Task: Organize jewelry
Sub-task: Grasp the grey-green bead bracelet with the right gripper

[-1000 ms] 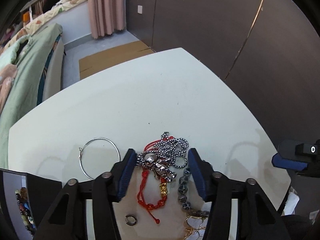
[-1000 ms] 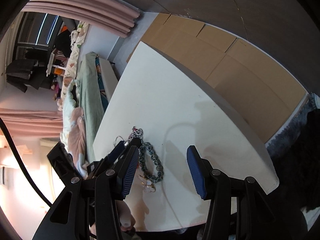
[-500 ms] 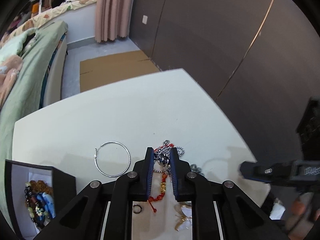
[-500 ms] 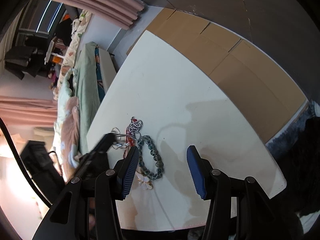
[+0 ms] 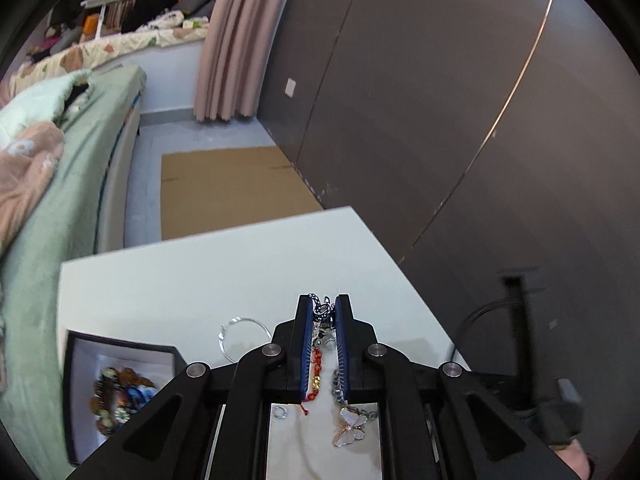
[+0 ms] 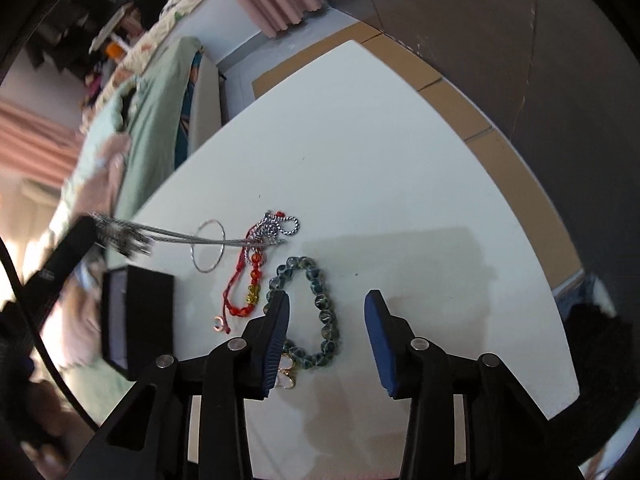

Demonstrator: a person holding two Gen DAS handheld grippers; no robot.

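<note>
Left wrist view: I am looking down at a white counter (image 5: pixel 224 280) in a bedroom. A bed with a green blanket (image 5: pixel 60 168) is sitting to the left, pink curtains (image 5: pixel 236 40) are hanging at the back, and a dark wall (image 5: pixel 440 100) is standing on the right. Brown cardboard (image 5: pixel 224 188) is lying on the floor past the counter.

A black box (image 5: pixel 120 380) is sitting open at the counter's near left edge. Colorful beads are lying inside it, but they are too blurry for me to name.

My left gripper (image 5: pixel 323 312) is pinching a silver chain (image 5: pixel 322 311), with its jaws pressed together on it. In the right wrist view the chain (image 6: pixel 192 236) is stretching up off the counter toward that gripper.

A silver hoop (image 6: pixel 208 250) is lying beside the box. A red cord bracelet (image 6: pixel 244 280) is lying next to the hoop, and a green bead bracelet (image 6: pixel 316 308) with a butterfly charm (image 5: pixel 351 428) is lying just beside that.

My right gripper (image 6: pixel 326 312) is hanging over the green bead bracelet with its jaws wide apart, holding nothing.
</note>
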